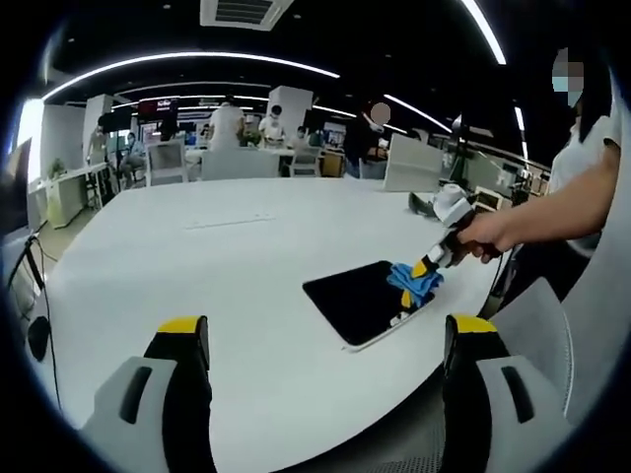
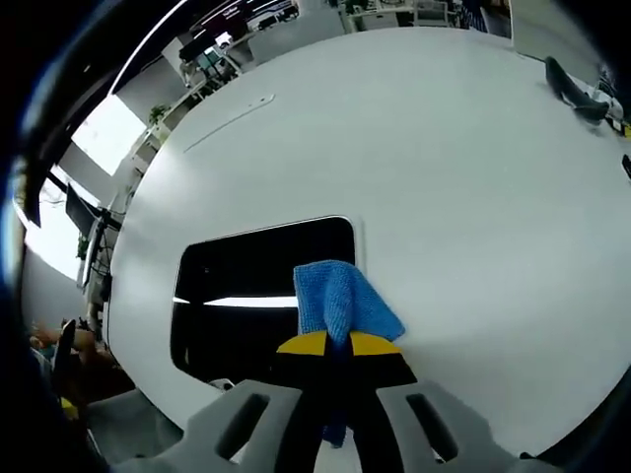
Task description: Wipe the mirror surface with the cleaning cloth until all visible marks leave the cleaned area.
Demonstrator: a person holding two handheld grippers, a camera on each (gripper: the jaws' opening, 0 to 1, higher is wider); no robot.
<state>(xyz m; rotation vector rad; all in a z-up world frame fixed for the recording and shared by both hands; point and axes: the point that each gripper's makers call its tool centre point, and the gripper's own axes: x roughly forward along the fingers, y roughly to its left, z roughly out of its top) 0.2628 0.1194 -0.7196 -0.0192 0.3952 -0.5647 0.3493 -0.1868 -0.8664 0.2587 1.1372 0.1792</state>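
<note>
Two yellow-tipped jaws of the right gripper pinch together on a crumpled blue cleaning cloth, which rests on the right part of the dark rectangular mirror lying flat near the white bench's near edge. Left gripper hovers with jaws wide apart, holding nothing.

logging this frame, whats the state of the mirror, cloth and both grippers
mirror: flat on the white table, dark, reflecting a light strip
cloth: blue, pinched in the right gripper, resting on the mirror's edge
right gripper: shut on the cloth
left gripper: open, holding nothing
</note>
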